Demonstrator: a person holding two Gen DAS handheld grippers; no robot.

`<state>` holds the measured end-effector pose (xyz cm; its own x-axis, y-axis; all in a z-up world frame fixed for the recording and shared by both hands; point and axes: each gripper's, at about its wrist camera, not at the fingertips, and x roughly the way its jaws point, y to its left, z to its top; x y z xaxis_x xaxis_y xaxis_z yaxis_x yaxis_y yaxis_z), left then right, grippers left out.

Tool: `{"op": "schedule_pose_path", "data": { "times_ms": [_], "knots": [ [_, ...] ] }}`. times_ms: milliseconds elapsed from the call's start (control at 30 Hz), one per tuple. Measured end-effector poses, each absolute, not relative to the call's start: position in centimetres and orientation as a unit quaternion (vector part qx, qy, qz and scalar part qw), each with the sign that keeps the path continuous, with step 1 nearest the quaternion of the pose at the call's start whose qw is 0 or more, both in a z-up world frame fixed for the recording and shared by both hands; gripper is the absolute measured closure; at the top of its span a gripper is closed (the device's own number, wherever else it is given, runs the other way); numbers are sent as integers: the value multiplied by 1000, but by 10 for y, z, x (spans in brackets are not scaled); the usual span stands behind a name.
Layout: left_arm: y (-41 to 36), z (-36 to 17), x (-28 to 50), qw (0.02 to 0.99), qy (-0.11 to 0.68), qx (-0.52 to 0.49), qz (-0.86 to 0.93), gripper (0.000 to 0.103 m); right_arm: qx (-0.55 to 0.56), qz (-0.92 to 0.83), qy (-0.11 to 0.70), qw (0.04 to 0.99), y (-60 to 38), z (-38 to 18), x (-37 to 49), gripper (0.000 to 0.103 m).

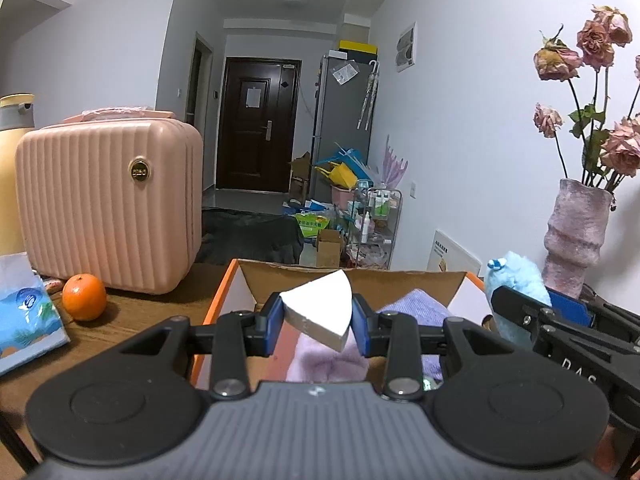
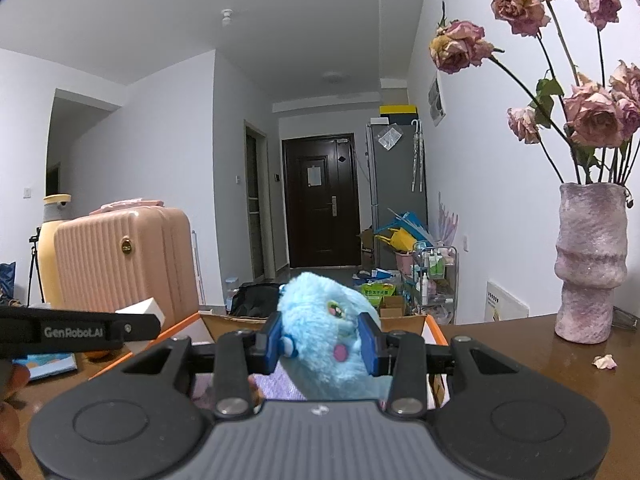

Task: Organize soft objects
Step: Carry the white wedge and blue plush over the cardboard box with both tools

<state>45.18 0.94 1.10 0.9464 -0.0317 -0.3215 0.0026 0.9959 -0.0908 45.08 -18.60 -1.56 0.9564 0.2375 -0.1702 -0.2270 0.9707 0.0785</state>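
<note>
Your left tongs (image 1: 318,318) pinch a white sponge (image 1: 320,308) above the box (image 1: 224,300); your right tongs (image 2: 326,344) squeeze the blue plush (image 2: 328,320) just beside it, also over the box. Both grips look shallow. Release too near the rim and either piece could tumble onto the counter (image 2: 520,344), or your tongs may collide.
</note>
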Motion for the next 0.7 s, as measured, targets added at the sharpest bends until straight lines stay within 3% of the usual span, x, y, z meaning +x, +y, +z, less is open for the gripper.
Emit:
{"op": "schedule_pose_path", "data": {
  "times_ms": [700],
  "knots": [
    [13,7,509,985,170,-38,-7,67,23,115,99,988,-178,-23,513,65]
  ]
}}
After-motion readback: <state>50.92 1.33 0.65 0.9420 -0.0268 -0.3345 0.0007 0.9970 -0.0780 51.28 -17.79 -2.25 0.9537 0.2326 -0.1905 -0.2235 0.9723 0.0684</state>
